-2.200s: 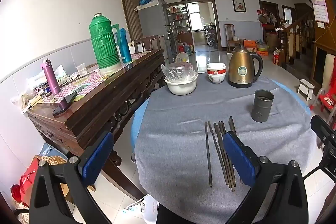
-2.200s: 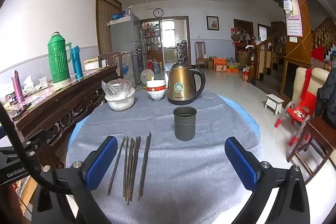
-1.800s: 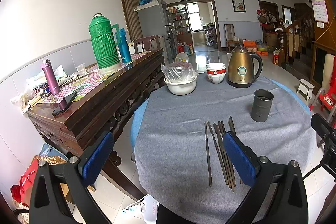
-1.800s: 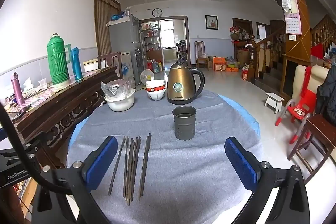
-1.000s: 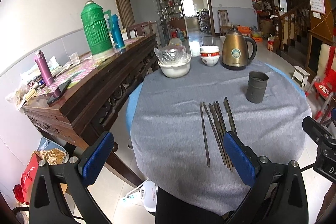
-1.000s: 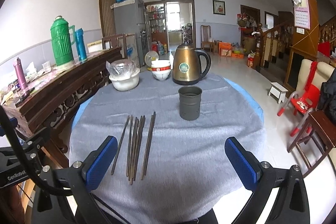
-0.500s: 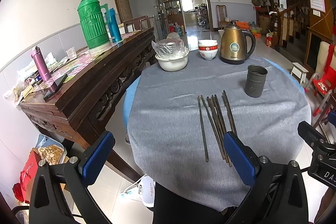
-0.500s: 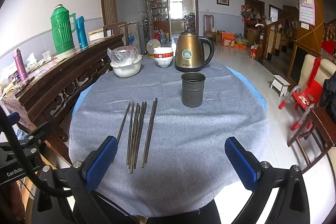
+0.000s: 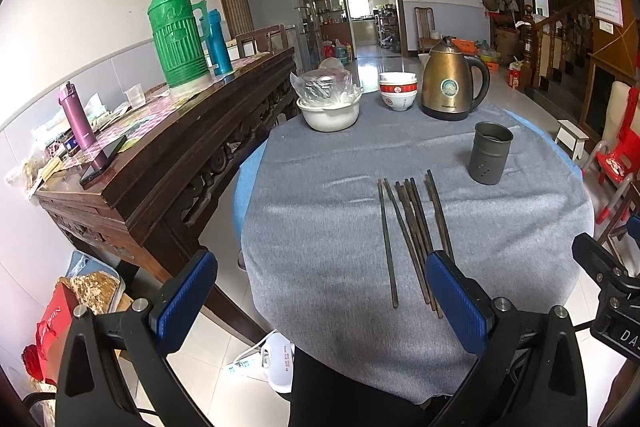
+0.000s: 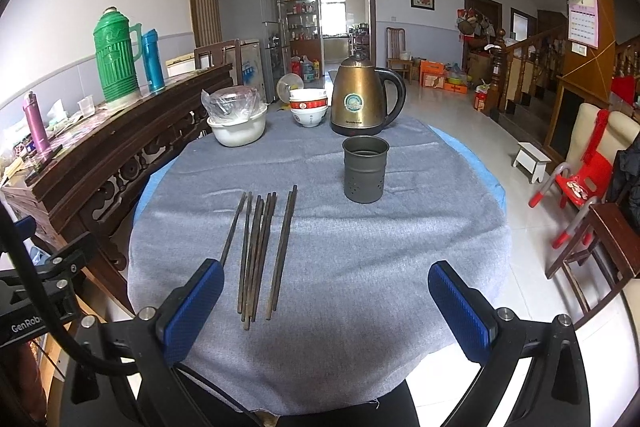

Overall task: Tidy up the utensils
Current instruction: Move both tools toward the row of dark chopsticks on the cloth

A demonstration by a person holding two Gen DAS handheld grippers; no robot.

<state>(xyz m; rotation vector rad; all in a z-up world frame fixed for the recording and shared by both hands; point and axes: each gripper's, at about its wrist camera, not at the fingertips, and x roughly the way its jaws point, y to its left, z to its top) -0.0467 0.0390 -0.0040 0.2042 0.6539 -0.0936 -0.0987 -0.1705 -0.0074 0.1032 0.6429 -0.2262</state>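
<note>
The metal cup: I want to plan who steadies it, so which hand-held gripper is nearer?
Right, probably. The right hand-held gripper faces the metal cup nearly head-on, open. The left hand-held gripper sits further left, beyond the chopsticks, also open.

Bare cloth (image 10: 360,267) around chopsticks (image 10: 260,251), holder (image 10: 365,171) apart

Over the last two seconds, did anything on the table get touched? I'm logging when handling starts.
Nothing was touched. Only the views changed: both grippers rose and tipped down, so more of the near table edge shows. The left gripper and right gripper are as wide open as before, empty. The chopsticks lie in the same row on the grey cloth, and the metal holder stands where it did.
</note>
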